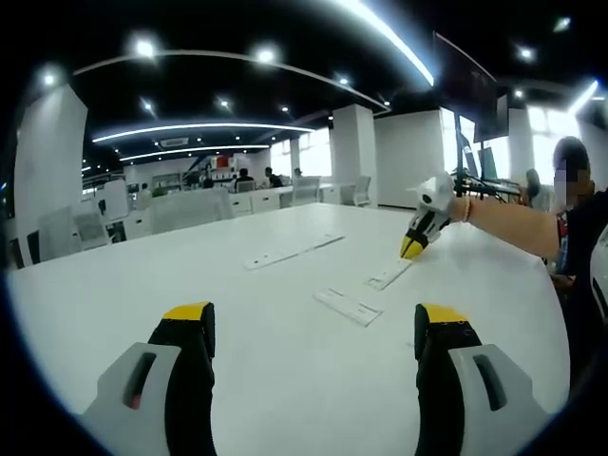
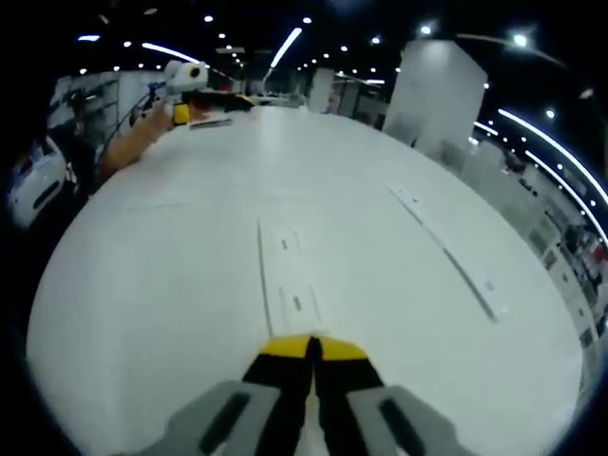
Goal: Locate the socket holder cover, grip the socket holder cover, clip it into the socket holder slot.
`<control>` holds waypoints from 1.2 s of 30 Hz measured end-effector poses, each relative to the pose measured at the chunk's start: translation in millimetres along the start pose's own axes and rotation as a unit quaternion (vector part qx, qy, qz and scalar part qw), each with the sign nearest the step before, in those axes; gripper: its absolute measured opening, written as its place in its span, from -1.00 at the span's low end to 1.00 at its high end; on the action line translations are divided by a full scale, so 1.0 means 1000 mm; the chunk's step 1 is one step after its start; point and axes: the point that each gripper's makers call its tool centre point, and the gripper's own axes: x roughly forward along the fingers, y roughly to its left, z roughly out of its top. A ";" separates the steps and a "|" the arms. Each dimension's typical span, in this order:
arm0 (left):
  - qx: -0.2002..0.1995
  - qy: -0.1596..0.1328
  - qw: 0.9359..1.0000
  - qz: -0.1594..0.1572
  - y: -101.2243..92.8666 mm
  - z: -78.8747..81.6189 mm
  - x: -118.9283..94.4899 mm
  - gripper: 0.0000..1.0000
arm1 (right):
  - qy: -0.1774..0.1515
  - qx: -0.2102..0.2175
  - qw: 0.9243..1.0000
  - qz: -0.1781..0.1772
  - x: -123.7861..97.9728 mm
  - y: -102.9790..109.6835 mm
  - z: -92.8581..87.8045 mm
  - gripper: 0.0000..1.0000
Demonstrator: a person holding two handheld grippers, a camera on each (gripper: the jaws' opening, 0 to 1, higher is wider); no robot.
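Jaws of the left gripper (image 1: pixel 313 328) stand spread above the white counter (image 1: pixel 237 323); right gripper (image 2: pixel 313 349) is pressed together just before the socket holder cover (image 2: pixel 290 275), lying flat.

Flat white socket holder cover (image 2: pixel 290 285) on table (image 2: pixel 171 285)

We record a large white table (image 1: pixel 142 285), its top matte and broad. Beyond it in the left gripper view stand white chairs (image 1: pixel 185 209) and desks (image 1: pixel 275 198). White square columns (image 1: pixel 353 152) rise to a dark ceiling (image 1: pixel 247 24). We note curved light strips (image 1: pixel 199 126), round spotlights (image 1: pixel 144 46) and one long bright strip (image 1: pixel 385 33). Bright windows (image 1: pixel 309 152) lie at the far wall. A dark screen (image 1: pixel 465 81) hangs upper right. In the right gripper view, a white column (image 2: pixel 442 90) and further ceiling spotlights (image 2: pixel 518 40).
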 end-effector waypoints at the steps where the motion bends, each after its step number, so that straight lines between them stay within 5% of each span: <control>1: 0.000 0.000 1.000 0.000 0.000 0.000 0.000 0.71 | 0.000 -0.001 1.000 0.000 0.000 0.001 0.000 -0.93; 26: -0.001 -0.003 1.000 0.000 0.001 0.002 -0.002 0.71 | -0.001 -0.008 1.000 0.000 0.002 0.015 0.005 -0.93; 36: -0.001 -0.003 1.000 0.000 0.000 0.002 -0.002 0.71 | -0.012 0.033 0.999 -0.015 -0.009 0.032 -0.002 -0.92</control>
